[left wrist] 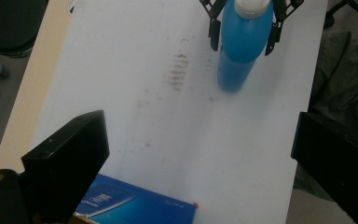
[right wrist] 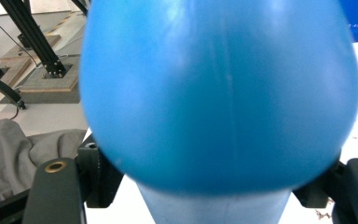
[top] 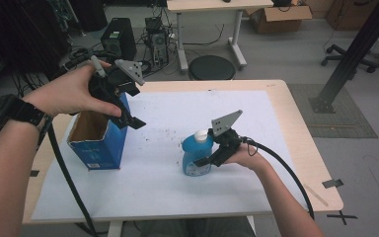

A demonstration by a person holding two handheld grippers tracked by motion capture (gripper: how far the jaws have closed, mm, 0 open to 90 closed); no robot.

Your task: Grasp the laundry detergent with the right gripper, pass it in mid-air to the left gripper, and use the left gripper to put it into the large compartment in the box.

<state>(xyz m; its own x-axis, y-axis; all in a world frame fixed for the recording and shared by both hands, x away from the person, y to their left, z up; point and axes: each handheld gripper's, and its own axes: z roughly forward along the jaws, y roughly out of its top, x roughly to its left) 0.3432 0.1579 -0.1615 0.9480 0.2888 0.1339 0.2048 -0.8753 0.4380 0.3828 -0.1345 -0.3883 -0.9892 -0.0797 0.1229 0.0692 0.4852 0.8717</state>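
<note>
The right gripper has its jaws around the upper body of the blue bottle, one jaw on each side just under the white cap. In the left gripper view the two jaws flank the bottle's shoulders closely, and the right gripper view has the blue body swelling up between the jaw bases; whether the pads press on the plastic cannot be told for sure. The bottle stands upright on the white sheet, with the person's right hand just behind it and the gripper's black cable looping off toward the near table edge.

The left gripper hangs in the air well to the left of the bottle, its jaws spread wide with nothing between them. It sits above the open top of the blue box, which stands upright on the sheet well apart from the bottle. The stretch of sheet between box and bottle carries only faint dark smudges.

Beyond the bottle, past the far edge of the wooden table, a round black stool stands on the floor, with a computer tower farther left.
</note>
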